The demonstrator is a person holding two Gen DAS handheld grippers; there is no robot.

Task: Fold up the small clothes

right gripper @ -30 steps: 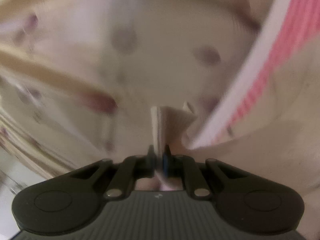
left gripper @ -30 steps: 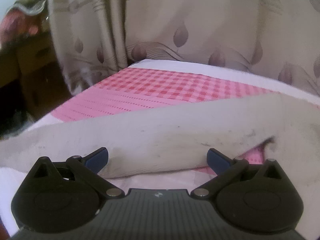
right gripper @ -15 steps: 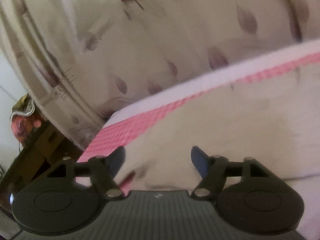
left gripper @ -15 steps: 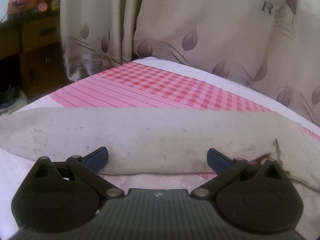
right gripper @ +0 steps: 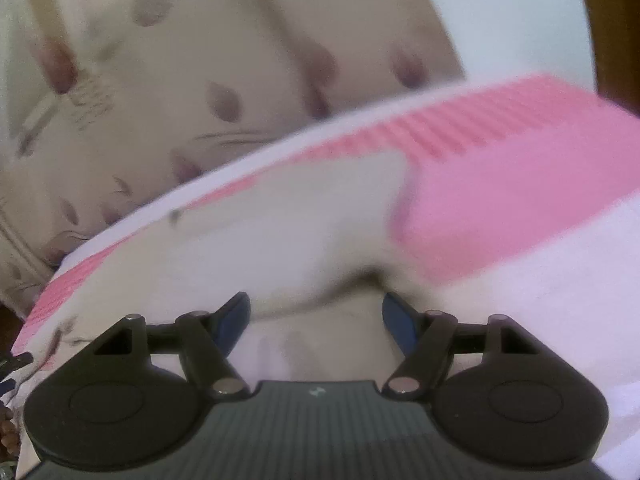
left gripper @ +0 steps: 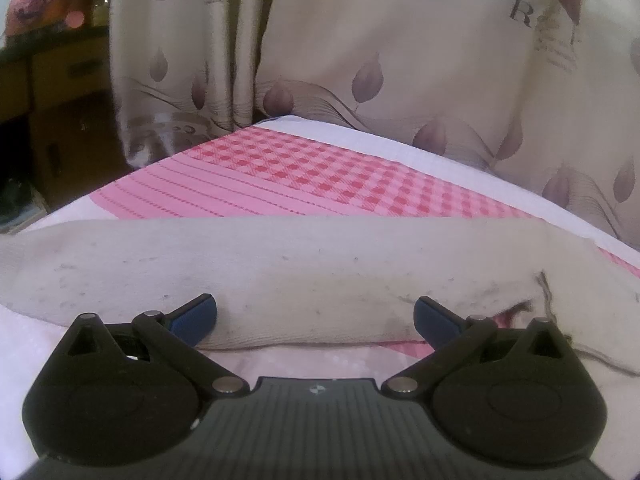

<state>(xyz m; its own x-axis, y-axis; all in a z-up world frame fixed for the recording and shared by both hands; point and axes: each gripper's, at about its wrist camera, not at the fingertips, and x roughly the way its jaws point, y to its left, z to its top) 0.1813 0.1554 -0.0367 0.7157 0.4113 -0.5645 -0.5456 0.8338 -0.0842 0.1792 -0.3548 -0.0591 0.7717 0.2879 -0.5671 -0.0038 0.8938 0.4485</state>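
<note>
A small off-white garment (left gripper: 304, 264) with dark specks lies folded in a long band across the pink bed cover (left gripper: 320, 176). My left gripper (left gripper: 316, 316) is open and empty, its blue fingertips (left gripper: 196, 316) just in front of the band's near edge. In the blurred right wrist view the same garment (right gripper: 280, 224) lies on the cover. My right gripper (right gripper: 316, 316) is open and empty just above its near part.
A beige curtain (left gripper: 400, 60) with leaf prints hangs behind the bed. Dark wooden furniture (left gripper: 52, 92) stands at the far left. The bed's pink striped area (right gripper: 520, 184) and pale near part (right gripper: 560, 300) lie to the garment's right.
My right gripper let go of the garment's end and opened, then swung right over the bed. The garment settled flat in a band. My left gripper stayed open.
</note>
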